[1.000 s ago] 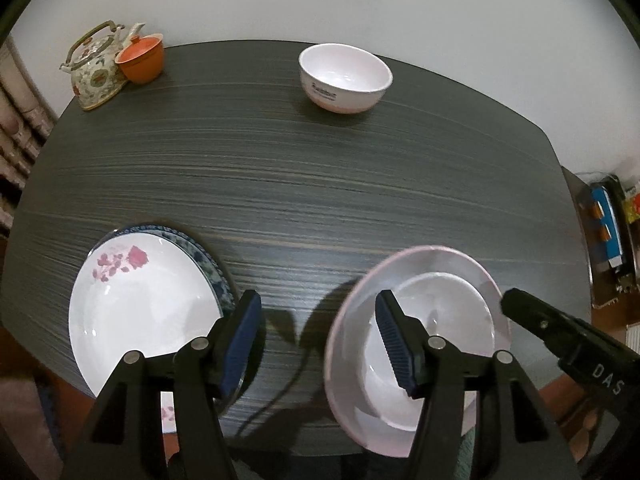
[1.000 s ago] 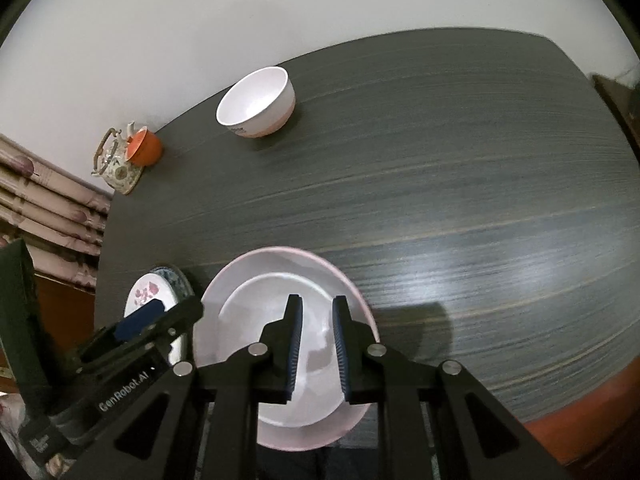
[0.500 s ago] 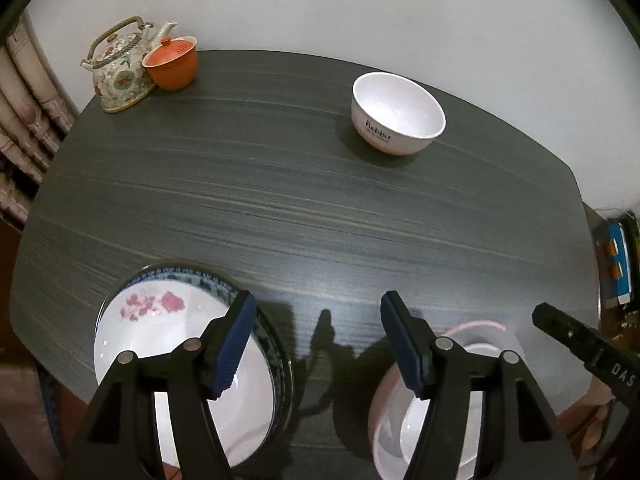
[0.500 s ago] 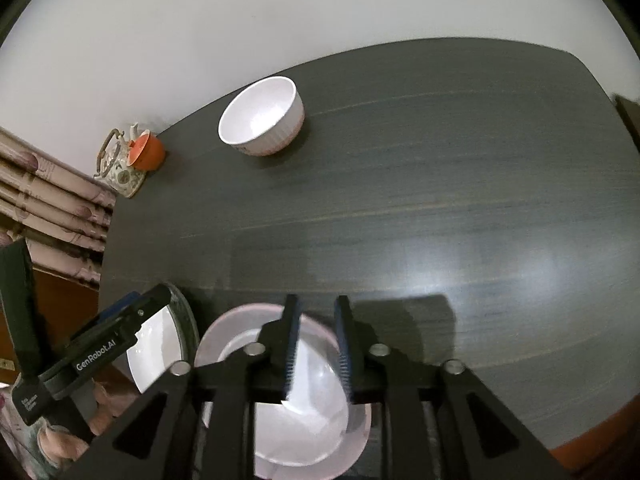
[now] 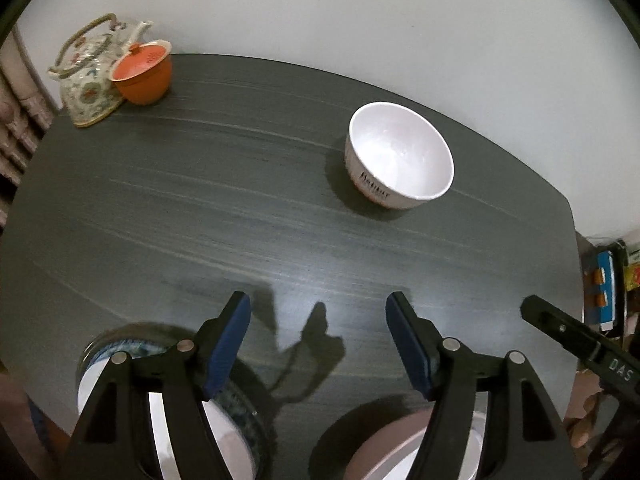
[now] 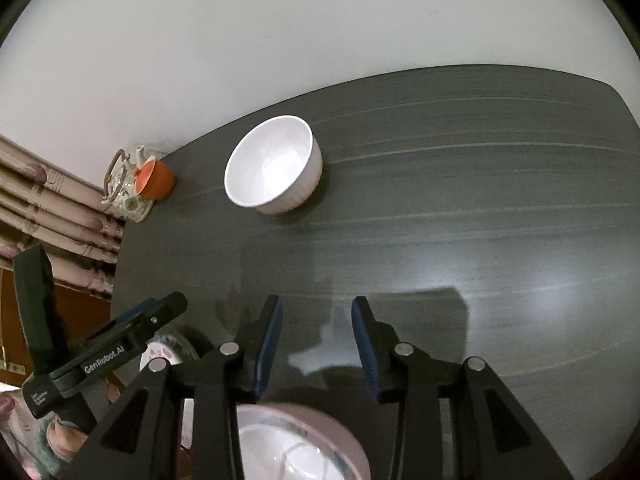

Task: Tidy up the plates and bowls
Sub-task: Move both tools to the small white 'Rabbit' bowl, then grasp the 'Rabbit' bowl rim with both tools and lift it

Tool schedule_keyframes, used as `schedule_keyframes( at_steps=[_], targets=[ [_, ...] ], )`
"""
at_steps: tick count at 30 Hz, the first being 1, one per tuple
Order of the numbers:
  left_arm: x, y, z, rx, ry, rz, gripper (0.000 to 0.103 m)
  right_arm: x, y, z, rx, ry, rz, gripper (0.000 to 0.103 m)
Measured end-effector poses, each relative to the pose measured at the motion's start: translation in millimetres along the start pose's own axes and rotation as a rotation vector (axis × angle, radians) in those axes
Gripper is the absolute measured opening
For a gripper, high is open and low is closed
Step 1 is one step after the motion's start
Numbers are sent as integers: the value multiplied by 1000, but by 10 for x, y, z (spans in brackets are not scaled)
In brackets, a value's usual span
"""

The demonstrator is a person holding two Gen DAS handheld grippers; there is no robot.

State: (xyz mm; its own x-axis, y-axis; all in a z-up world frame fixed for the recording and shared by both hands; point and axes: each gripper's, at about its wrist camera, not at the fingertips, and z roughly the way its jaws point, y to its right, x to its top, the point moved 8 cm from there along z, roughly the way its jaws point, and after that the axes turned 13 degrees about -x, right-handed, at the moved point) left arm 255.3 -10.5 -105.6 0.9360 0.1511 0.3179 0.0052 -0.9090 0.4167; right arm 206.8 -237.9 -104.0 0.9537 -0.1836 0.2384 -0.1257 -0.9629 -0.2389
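A white bowl (image 5: 400,156) with dark lettering stands upright toward the far side of the dark table (image 5: 200,208); the same white bowl (image 6: 274,170) shows in the right wrist view. My left gripper (image 5: 318,312) hangs over bare tabletop, its jaws opening with nothing between them. Below its left finger lies a white plate on a blue-rimmed plate (image 5: 240,416). A pink-rimmed plate (image 5: 384,452) lies under its right finger. My right gripper (image 6: 317,312) is also opening over bare table, empty, with the pink-rimmed plate (image 6: 320,440) just below its fingers.
A flowered teapot (image 5: 90,76) and an orange lidded cup (image 5: 142,72) stand at the far left corner. A white wall rises behind the table. Beside the table's right edge sits a shelf with coloured items (image 5: 604,284). Curtains (image 6: 48,208) hang at the left.
Both grippers have moved forward over the table, away from the plates and closer to the white bowl. The right gripper went from nearly shut to open; the left widened a little.
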Motion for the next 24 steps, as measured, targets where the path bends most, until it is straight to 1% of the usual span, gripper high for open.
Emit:
schedule_keyframes(
  at_steps=[2,6,9,11,13,14,17,20,24],
  targets=[
    [96,-6,58,-15,-4,-18,66,98,-25,82,0,-10,7,37],
    [326,-35,154,-17,4,-41,66,300,-125,246,6,-29,28,37],
    [559,-39,250,-16,17,-47,66,459,-177,320,12,-12,43,37],
    [661,-53,312,-7,15,-55,66,577,-193,395,-16,-3,58,37],
    [771,-65,384,-4,18,-67,66,683,-226,471,-9,1,78,37],
    [823,-70,426,-5,18,-72,66,722,-232,524,-22,-4,81,37],
    [929,-79,552,-3,12,-87,66,808,-261,661,-43,-6,79,37],
    [962,-108,692,0,-5,-105,65,859,-276,811,-66,-15,83,37],
    [973,-136,869,-1,-34,-114,58,891,-300,933,-87,-15,69,37]
  ],
)
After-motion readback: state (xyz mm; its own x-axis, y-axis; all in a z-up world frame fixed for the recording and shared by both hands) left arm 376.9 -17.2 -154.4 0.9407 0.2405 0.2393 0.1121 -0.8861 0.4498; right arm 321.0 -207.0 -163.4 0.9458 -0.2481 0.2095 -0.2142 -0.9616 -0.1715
